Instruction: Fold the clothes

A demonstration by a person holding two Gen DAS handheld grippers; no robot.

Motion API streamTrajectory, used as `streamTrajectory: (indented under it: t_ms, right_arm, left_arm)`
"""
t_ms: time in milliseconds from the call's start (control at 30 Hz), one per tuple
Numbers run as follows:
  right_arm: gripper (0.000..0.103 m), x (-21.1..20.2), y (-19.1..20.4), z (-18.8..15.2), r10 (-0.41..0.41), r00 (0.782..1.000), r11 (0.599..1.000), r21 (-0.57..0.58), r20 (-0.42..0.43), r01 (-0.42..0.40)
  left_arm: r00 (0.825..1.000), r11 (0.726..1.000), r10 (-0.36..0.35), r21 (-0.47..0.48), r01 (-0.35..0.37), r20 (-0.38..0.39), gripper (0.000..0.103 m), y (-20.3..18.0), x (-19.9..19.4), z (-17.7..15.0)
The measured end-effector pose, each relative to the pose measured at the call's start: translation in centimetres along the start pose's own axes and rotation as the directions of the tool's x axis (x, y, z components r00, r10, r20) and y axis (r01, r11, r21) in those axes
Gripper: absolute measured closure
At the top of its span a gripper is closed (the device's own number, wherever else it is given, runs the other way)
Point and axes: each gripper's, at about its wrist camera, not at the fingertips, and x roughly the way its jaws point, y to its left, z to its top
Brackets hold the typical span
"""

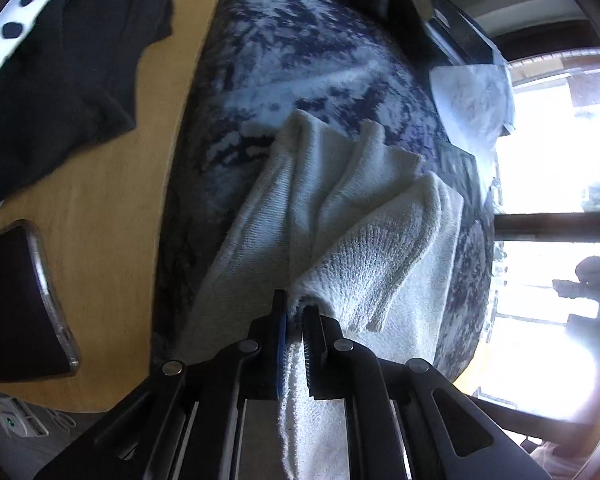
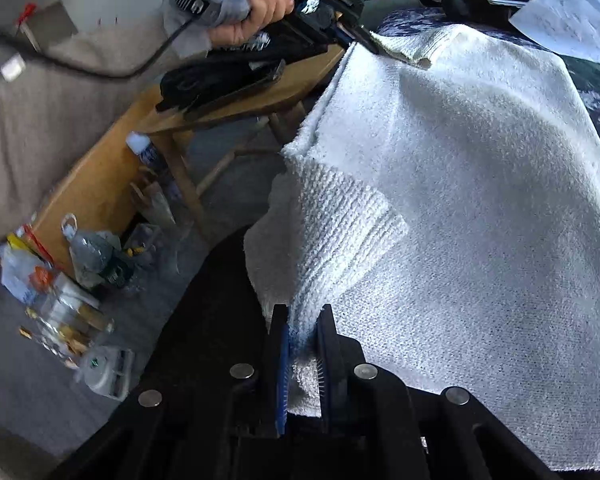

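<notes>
Both grippers point steeply down at a white towel (image 1: pixel 340 208) spread over a blue-and-white mottled cloth (image 1: pixel 300 60). The left gripper (image 1: pixel 294 312) has its jaws clamped on a bunched edge of the towel at 6 o'clock in its own view, and folds fan out from there toward 12 o'clock. The right gripper (image 2: pixel 302 320) likewise pinches a ribbed hem of the towel at 6 o'clock. In the right wrist view a gloved hand (image 2: pixel 244 8) grips the left gripper's handle at 11 o'clock, where its tips meet the towel's far corner; the sleeve is cut off. A wooden table (image 1: pixel 112 216) carries a phone (image 1: pixel 16 304) at 9 o'clock and a black garment (image 1: pixel 60 80) at 10 o'clock. Glare washes out the window (image 1: pixel 552 152) at 3 o'clock. Blurred clutter (image 2: pixel 60 280) lies on the floor at 8 o'clock.
</notes>
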Motion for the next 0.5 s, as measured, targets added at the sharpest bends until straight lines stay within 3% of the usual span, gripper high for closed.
streamTrajectory:
  t_ms: [67, 100, 167, 200, 300, 433, 500]
  right_arm:
    - [0.093, 0.9, 0.5, -0.2, -0.023, 0.999, 0.999, -0.032, -0.033, 0.022]
    - [0.093, 1.3, 0.5, -0.3, -0.027, 0.999, 0.999, -0.038, -0.045, 0.025]
    - [0.093, 2.1, 0.5, -0.6, -0.033, 0.997, 0.998, -0.048, -0.066, 0.030]
    - [0.093, 2.5, 0.5, -0.7, -0.036, 0.996, 0.998, -0.053, -0.077, 0.032]
    - [0.092, 3.5, 0.4, -1.0, -0.041, 0.994, 0.998, -0.059, -0.105, 0.034]
    - [0.092, 4.1, 0.0, -1.2, -0.030, 0.992, 0.999, -0.045, -0.126, 0.025]
    - [0.086, 4.1, -0.2, -1.4, -0.017, 0.990, 0.999, -0.034, -0.137, 0.013]
  left_arm:
    - [0.999, 1.000, 0.021, -0.021, -0.020, 0.043, 0.096, 0.3, -0.8, 0.2]
    - [0.994, 0.998, 0.065, -0.020, -0.063, 0.092, 0.096, 0.3, -1.5, 0.2]
    - [0.965, 0.985, 0.167, 0.003, -0.171, 0.202, 0.096, -0.1, -3.1, 0.1]
    - [0.955, 0.980, 0.184, 0.032, -0.196, 0.232, 0.096, -0.2, -3.6, 0.0]
    - [0.958, 0.977, 0.151, 0.112, -0.182, 0.244, 0.096, -1.0, -4.7, -0.6]
    - [0.964, 0.940, 0.184, 0.254, -0.229, 0.191, 0.094, -3.4, -4.2, -1.1]
    - [0.963, 0.919, 0.218, 0.299, -0.258, 0.160, 0.091, -4.6, -2.9, -1.5]
